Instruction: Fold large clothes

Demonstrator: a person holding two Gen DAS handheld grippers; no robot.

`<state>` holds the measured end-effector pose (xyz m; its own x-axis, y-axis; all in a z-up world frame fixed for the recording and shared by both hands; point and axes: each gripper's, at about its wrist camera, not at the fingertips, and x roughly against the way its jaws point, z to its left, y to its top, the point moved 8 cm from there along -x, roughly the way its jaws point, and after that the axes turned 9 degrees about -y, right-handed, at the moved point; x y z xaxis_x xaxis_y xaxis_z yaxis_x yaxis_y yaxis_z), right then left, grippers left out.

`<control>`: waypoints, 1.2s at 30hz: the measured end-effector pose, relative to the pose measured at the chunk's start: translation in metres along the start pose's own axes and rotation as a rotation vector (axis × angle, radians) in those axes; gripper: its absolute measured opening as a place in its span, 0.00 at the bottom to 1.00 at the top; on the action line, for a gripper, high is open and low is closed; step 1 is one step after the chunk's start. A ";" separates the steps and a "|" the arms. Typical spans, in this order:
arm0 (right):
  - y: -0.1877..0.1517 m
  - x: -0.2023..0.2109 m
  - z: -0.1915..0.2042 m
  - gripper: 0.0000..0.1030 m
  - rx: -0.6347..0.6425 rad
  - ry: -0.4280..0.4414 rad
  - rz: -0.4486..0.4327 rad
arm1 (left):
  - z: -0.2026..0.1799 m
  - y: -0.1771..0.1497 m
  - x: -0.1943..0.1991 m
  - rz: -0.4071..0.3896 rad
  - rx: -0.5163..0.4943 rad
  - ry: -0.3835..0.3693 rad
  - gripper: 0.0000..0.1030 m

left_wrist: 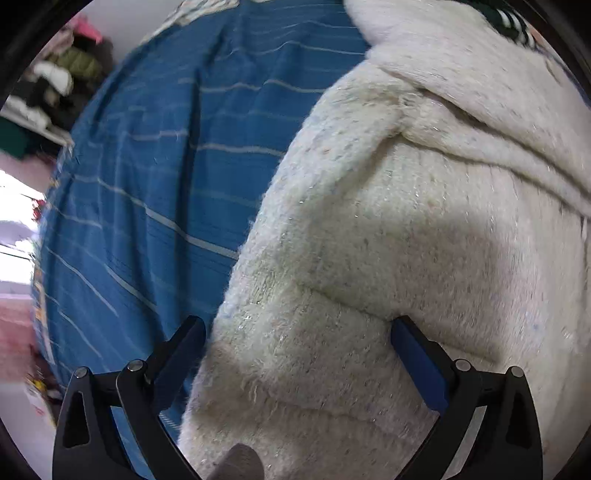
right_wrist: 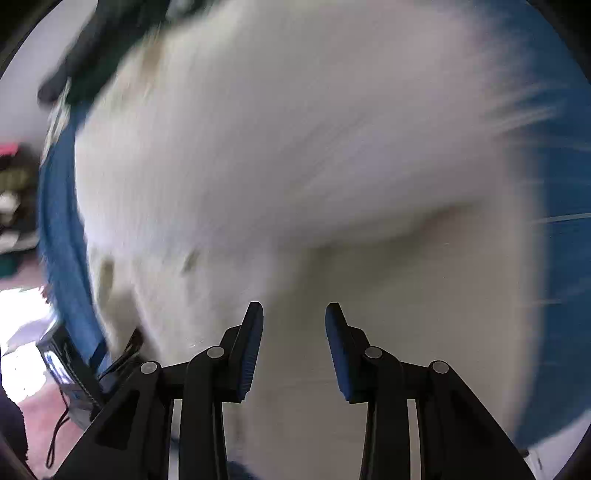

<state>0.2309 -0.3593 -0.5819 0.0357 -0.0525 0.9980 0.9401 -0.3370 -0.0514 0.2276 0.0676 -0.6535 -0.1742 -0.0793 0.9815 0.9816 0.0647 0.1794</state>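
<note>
A large cream fuzzy knit sweater (left_wrist: 406,221) lies on a bed with a blue striped cover (left_wrist: 147,166). In the left wrist view it has folds and a thick rolled edge near the top right. My left gripper (left_wrist: 299,339) is open wide, its blue-padded fingers (left_wrist: 417,362) straddling a bulge of the sweater's lower left edge. In the right wrist view the sweater (right_wrist: 295,166) is motion-blurred and fills the frame. My right gripper (right_wrist: 294,317) is open and empty just above the sweater, with nothing between the pads.
A pile of clothes (left_wrist: 62,74) sits on shelves beyond the bed at the left. A dark green and white garment (left_wrist: 506,22) lies past the sweater. Blue bed cover (right_wrist: 554,258) shows on the right, and a black bag with cords (right_wrist: 70,373) stands by the bed's left edge.
</note>
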 end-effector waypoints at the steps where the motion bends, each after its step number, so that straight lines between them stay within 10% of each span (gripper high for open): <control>1: 0.006 0.009 -0.027 0.38 -0.037 -0.051 -0.021 | 0.002 0.000 -0.002 0.001 0.017 -0.018 1.00; 9: 0.038 -0.066 -0.076 0.37 0.021 -0.049 0.087 | 0.007 0.001 -0.002 0.016 0.064 -0.004 1.00; 11: 0.040 -0.074 -0.073 0.08 0.064 -0.087 0.048 | 0.004 0.000 0.001 0.007 0.059 0.027 1.00; 14: 0.043 -0.057 -0.111 0.06 -0.034 -0.146 -0.063 | 0.006 -0.001 0.002 0.004 0.092 0.059 1.00; 17: 0.039 -0.072 -0.144 0.06 -0.104 0.020 0.031 | 0.003 -0.005 0.003 -0.002 0.113 0.093 1.00; 21: 0.056 -0.057 -0.157 0.24 -0.009 0.068 0.100 | -0.007 -0.005 0.016 0.020 0.098 0.187 1.00; 27: 0.135 0.019 -0.178 0.56 0.056 0.185 -0.018 | -0.020 0.010 0.065 -0.038 0.184 0.260 1.00; 36: 0.247 -0.046 -0.041 0.59 0.240 0.213 -0.038 | -0.042 0.037 0.008 -0.028 0.177 0.328 1.00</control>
<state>0.4477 -0.4782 -0.6419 -0.0491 -0.2486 0.9674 0.9934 -0.1126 0.0215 0.2658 0.0272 -0.6417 -0.1385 -0.3959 0.9078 0.9431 0.2269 0.2429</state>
